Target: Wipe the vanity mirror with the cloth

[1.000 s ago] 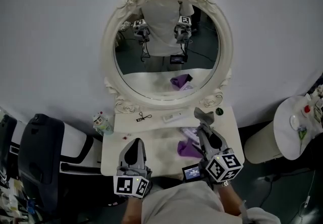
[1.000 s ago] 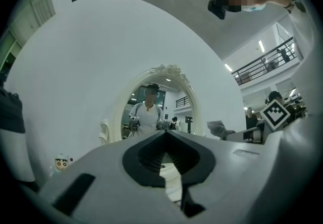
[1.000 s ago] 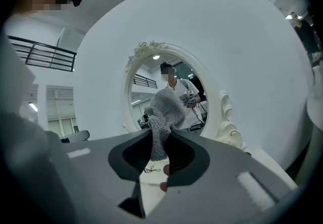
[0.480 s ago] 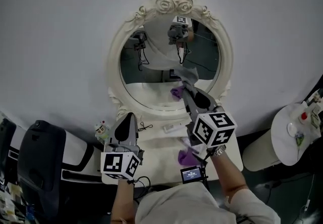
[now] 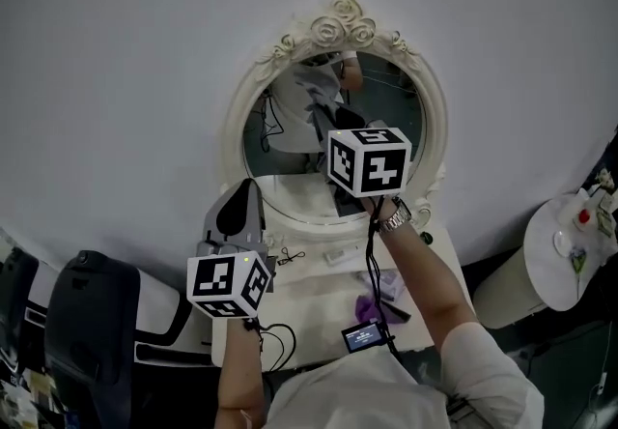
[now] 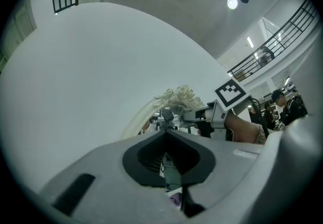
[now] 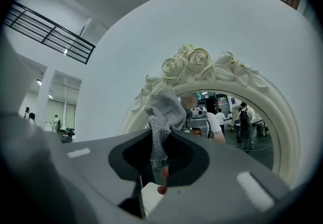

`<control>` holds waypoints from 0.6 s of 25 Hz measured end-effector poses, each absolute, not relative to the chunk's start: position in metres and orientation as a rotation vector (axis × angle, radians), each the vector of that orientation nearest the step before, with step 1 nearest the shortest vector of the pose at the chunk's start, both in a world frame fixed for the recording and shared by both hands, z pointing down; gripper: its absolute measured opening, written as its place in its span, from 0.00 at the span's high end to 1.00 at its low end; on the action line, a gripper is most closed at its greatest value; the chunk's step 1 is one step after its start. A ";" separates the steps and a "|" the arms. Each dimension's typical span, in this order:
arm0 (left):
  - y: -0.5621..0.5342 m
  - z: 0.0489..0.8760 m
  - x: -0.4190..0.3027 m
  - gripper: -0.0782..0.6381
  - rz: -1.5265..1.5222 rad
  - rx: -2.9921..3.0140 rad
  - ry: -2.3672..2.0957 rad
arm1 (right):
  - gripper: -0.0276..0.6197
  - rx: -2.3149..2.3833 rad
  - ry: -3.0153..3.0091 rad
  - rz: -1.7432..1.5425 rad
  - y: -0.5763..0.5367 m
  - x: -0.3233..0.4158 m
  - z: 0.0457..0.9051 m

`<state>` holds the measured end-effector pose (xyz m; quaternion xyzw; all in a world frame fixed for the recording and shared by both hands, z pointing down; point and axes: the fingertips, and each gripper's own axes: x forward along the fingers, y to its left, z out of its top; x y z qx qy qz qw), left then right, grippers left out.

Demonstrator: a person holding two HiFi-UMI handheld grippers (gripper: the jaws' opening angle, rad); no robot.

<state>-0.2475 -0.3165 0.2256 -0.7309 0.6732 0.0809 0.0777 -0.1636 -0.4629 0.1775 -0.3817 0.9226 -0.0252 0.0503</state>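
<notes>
The oval vanity mirror has a white frame carved with roses and stands on a white vanity table. My right gripper is raised against the upper left of the glass. It is shut on a grey knitted cloth, which bunches out past the fingertips. In its own view the right gripper points at the top of the frame. My left gripper hovers left of the mirror's lower edge, shut and holding nothing. In the left gripper view the left gripper faces the frame's roses.
On the table lie a purple cloth, a white stick-shaped item, a small black clip and a small screen device. A black chair stands at the left, a round white stand at the right.
My right gripper has risen from over the table to the mirror's upper left, carrying the grey cloth. My left gripper has lifted from the table's front edge towards the mirror's lower left.
</notes>
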 end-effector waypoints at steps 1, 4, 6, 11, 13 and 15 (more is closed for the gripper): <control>-0.316 0.222 -0.249 0.89 0.241 -2.187 2.015 | 0.86 -1.163 2.811 -0.073 -0.467 -0.170 0.174; -0.315 0.216 -0.254 0.89 0.237 -2.177 2.012 | 0.86 -1.167 2.816 -0.082 -0.479 -0.182 0.168; -0.316 0.213 -0.257 0.89 0.234 -2.169 2.009 | 0.86 -1.166 2.811 -0.103 -0.487 -0.184 0.166; -0.327 0.211 -0.260 0.89 0.246 -2.172 2.001 | 0.86 -1.228 2.778 -0.089 -0.508 -0.172 0.160; -0.335 0.210 -0.254 0.89 0.242 -2.190 1.977 | 0.86 -1.261 2.761 -0.083 -0.515 -0.159 0.158; -0.345 0.210 -0.244 0.89 0.242 -2.218 1.944 | 0.86 -1.302 2.739 -0.088 -0.523 -0.142 0.159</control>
